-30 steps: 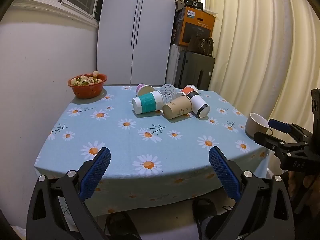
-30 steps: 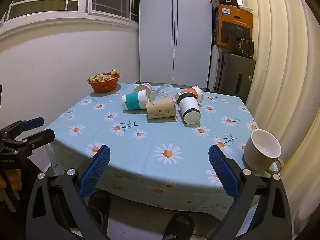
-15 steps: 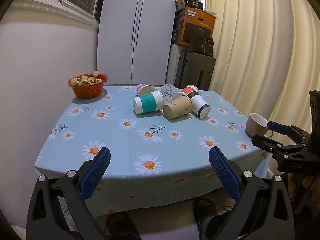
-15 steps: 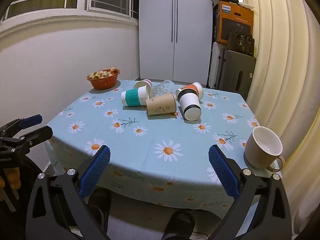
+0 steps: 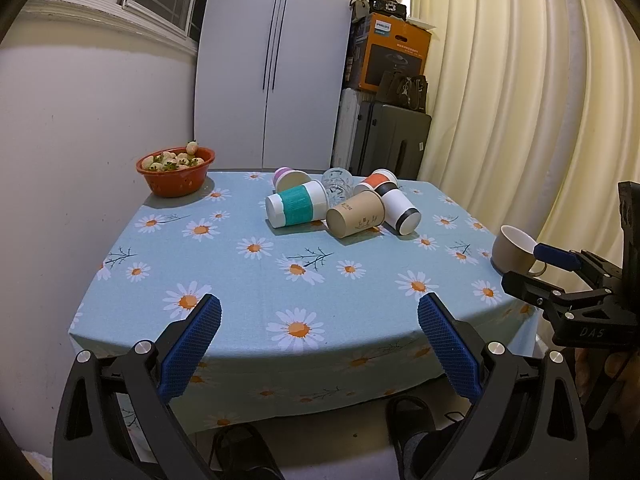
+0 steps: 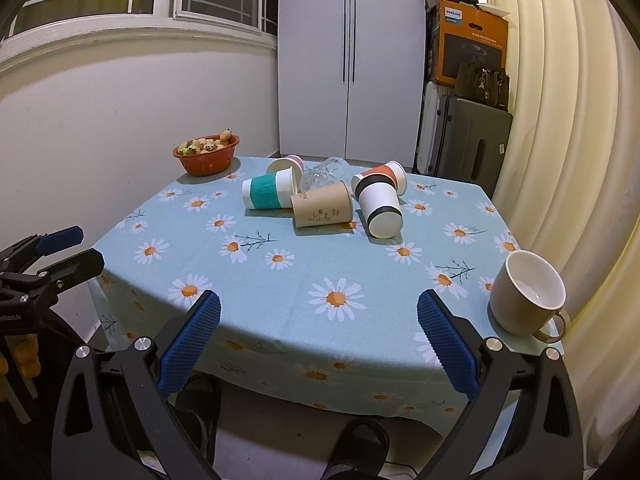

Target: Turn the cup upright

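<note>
Several paper cups lie on their sides in a cluster at the far middle of the table: a teal-sleeved cup (image 5: 296,204) (image 6: 270,191), a brown cup (image 5: 355,214) (image 6: 322,210), a white cup with black bands (image 5: 400,210) (image 6: 380,208), an orange-banded cup (image 6: 382,176), a pink cup (image 6: 285,165) and a clear glass (image 6: 324,172). A beige mug (image 6: 528,294) (image 5: 514,250) stands upright at the right edge. My left gripper (image 5: 318,344) and right gripper (image 6: 318,342) are both open and empty, held before the table's front edge.
The table wears a blue daisy tablecloth (image 5: 256,276). An orange bowl of fruit (image 5: 176,170) sits at the far left corner. A white wall is on the left, a curtain (image 6: 560,120) on the right, suitcases and boxes behind.
Both grippers have drifted slightly, with the right one rising a little; the view of the table shifted slightly. Nothing on the table moved.
</note>
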Tool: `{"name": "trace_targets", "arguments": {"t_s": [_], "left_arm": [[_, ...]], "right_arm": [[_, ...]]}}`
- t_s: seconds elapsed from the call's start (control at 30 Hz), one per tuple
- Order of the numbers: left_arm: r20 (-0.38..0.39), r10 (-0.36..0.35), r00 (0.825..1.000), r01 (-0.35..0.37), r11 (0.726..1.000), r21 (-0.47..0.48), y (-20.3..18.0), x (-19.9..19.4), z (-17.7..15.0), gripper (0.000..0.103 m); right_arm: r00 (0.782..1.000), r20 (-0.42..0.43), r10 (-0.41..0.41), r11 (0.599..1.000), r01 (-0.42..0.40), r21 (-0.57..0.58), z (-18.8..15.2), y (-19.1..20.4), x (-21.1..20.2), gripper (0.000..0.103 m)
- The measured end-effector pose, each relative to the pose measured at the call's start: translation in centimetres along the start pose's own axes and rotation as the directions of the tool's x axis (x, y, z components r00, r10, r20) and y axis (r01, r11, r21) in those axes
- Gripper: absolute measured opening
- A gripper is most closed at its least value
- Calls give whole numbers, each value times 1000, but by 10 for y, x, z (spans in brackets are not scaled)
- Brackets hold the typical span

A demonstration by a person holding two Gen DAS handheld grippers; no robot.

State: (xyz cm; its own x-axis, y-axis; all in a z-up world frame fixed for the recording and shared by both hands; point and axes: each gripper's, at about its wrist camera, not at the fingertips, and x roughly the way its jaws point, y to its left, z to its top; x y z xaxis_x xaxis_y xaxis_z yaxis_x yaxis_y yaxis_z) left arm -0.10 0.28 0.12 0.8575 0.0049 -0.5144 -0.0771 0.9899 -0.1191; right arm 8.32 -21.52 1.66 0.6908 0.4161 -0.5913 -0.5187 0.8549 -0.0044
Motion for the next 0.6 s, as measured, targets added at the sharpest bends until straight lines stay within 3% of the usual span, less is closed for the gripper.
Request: {"name": "trace_targets", "arguments": {"t_s": [0.6], "left_arm": [[-4,2,1000,-2,1000,-1,-3,2,-2,96]], "right_arm": [[1000,-18,7,1000,-7,2,-2,1,3,98]]}}
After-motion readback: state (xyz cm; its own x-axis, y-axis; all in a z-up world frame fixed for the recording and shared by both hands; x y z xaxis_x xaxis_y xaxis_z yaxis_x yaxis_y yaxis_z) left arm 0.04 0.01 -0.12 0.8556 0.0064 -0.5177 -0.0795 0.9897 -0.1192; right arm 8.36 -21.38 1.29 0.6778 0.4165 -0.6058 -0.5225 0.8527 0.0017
